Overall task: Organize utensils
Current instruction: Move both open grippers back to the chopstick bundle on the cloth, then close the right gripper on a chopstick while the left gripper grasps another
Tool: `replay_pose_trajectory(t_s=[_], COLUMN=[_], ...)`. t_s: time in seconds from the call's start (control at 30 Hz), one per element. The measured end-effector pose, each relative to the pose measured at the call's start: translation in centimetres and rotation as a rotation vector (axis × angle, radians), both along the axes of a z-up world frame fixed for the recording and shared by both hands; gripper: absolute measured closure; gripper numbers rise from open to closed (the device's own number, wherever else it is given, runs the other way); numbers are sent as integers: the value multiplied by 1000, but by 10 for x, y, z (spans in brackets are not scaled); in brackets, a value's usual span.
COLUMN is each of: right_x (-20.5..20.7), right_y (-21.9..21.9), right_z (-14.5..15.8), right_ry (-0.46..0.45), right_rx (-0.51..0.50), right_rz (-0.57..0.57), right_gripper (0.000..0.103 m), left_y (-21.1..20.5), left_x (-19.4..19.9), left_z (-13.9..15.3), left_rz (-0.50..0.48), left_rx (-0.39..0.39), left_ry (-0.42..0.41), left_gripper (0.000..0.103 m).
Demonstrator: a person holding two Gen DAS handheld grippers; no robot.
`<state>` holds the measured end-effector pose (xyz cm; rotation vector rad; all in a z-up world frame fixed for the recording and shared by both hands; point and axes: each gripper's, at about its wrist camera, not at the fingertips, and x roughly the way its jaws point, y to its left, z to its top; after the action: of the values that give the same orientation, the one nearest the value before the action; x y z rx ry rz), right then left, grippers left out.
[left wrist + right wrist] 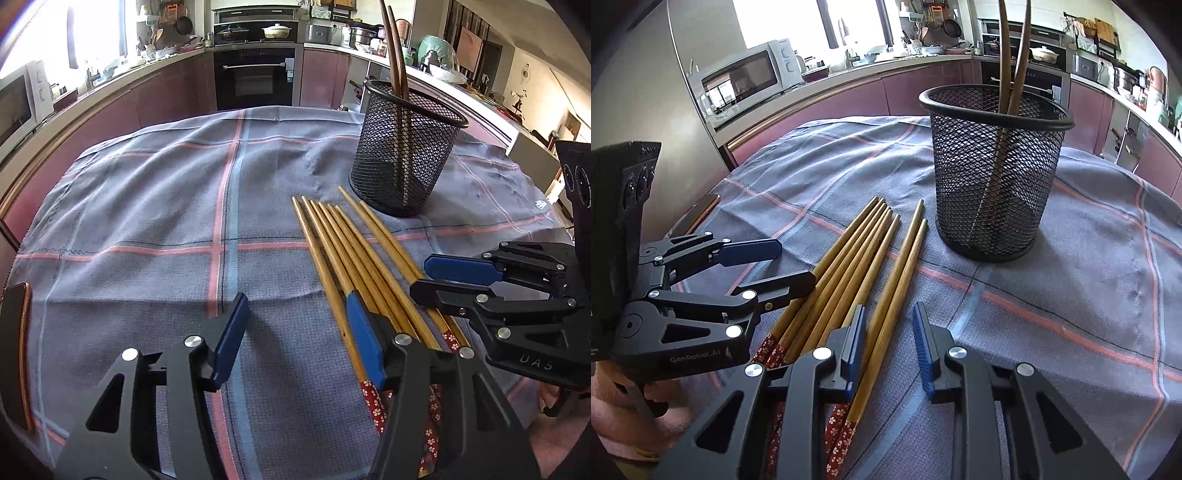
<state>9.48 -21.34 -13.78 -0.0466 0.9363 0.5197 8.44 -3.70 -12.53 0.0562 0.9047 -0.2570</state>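
Observation:
Several wooden chopsticks with red flowered handles lie side by side on the checked cloth, also in the right wrist view. A black mesh holder stands upright behind them with two dark chopsticks in it; it also shows in the right wrist view. My left gripper is open, low over the cloth, its right finger over the chopstick handles. My right gripper is open, straddling the two rightmost chopsticks near their handles. Each gripper shows in the other's view, the right and the left.
The grey-blue cloth with pink and blue stripes covers the table. A phone lies at the table's left edge. A microwave, an oven and cluttered counters ring the room behind.

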Motion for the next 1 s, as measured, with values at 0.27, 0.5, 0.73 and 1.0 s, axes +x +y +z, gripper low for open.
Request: replay_pose_trajectory(t_s=[0.27, 0.5, 0.73, 1.0], right_x=[3, 4, 9, 10], right_y=[-14, -13, -7, 3], right_z=[3, 2, 0, -1], right_ry=[13, 7, 7, -30], right_rx=[52, 25, -1, -52], right_rz=[-22, -33, -33, -33], right_gripper=[80, 82, 82, 82], left_y=[1, 1, -1, -8], left_x=[6, 9, 18, 25], left_z=[-1, -1, -1, -3], left_rz=[-28, -35, -39, -29], left_rx=[-31, -25, -18, 19], left_ry=[25, 37, 42, 29], left_gripper=[59, 65, 62, 64])
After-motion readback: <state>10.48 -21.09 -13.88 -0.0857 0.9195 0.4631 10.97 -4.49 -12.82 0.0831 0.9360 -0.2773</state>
